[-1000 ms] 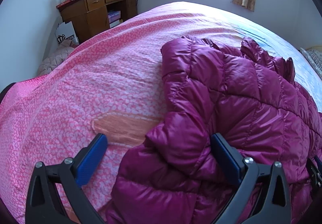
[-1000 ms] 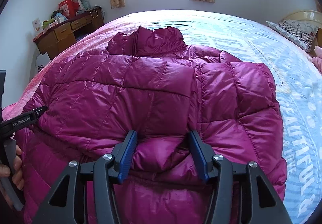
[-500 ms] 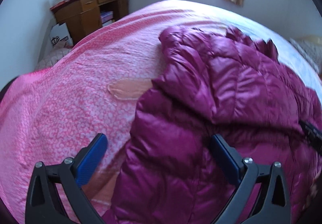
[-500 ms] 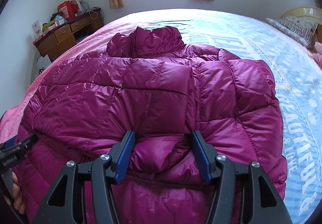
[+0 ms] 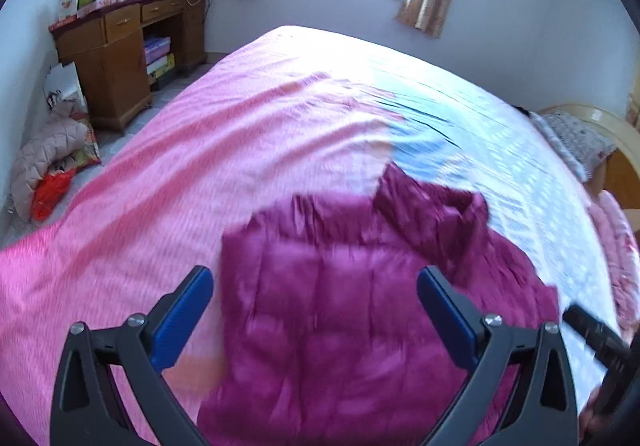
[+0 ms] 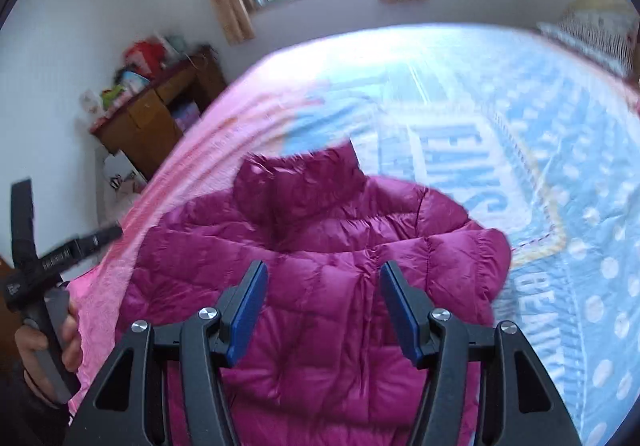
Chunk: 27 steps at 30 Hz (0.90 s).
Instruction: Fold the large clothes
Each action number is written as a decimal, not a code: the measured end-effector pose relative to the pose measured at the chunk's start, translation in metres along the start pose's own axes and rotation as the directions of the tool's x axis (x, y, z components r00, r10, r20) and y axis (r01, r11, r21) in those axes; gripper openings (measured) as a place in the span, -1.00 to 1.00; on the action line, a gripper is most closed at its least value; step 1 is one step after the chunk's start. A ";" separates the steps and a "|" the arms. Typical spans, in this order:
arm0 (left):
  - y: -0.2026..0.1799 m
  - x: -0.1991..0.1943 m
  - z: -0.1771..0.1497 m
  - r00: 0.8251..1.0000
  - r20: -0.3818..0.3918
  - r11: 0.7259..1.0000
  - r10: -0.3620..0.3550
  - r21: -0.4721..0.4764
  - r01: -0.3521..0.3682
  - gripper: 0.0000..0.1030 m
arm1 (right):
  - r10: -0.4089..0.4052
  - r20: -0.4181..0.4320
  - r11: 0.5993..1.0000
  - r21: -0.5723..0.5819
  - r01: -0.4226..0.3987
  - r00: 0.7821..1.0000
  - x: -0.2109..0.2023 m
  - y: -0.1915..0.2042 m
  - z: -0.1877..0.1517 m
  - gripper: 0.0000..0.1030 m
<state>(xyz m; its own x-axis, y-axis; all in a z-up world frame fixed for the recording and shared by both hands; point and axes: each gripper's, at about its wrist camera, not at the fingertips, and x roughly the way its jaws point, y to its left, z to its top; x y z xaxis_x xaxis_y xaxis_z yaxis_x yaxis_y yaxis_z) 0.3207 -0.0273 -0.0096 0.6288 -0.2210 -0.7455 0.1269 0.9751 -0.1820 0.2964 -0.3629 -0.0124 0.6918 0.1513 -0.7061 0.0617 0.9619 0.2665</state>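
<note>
Presently, left gripper (image 5: 314, 316): tilted downward above the magenta puffer jacket (image 5: 360, 306), jaws spread wide, blue pads clear of the fabric, nothing held. Right gripper (image 6: 320, 306): likewise angled down over the jacket, jaws parted and empty, pads off the quilting. A hand (image 6: 44, 346) grips the left tool's handle at the left edge of the right wrist view.

Jacket: lies folded on the bed (image 5: 200, 165), collar at the far end, straddling the pink and pale blue parts of the cover. Its near hem is cut off by the lower frame edge in both views. Both views are motion-blurred; the quilting is hard to make out in the left one.

Change: a second ago both grippers sat low against the jacket, a puff of fabric between the right pads; both now stand higher and farther back, showing more bed. Wooden desk (image 5: 120, 45) far left.
</note>
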 end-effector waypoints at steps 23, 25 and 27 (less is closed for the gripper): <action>-0.034 0.074 -0.074 0.983 0.018 0.945 0.181 0.275 -0.179 1.00 | 0.037 -0.133 0.990 -0.134 -0.055 0.990 0.017 0.029 -0.121 -0.20; -0.031 0.071 -0.071 0.987 -0.004 0.950 0.164 0.272 -0.156 1.00 | 0.055 -0.136 0.994 -0.090 -0.067 0.989 0.006 0.021 -0.108 -0.19; -0.027 0.067 -0.062 0.993 -0.047 0.959 0.106 0.270 -0.090 1.00 | 0.080 -0.077 0.994 -0.066 -0.085 0.994 -0.014 0.013 -0.086 -0.06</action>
<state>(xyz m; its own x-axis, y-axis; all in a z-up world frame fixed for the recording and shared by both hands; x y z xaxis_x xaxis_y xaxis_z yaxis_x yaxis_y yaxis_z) 0.3116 -0.0693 -0.0947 0.6019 -0.1169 -0.7900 0.2724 0.9600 0.0655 0.2259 -0.3332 -0.0560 0.6369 0.2444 -0.7312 -0.0444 0.9585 0.2817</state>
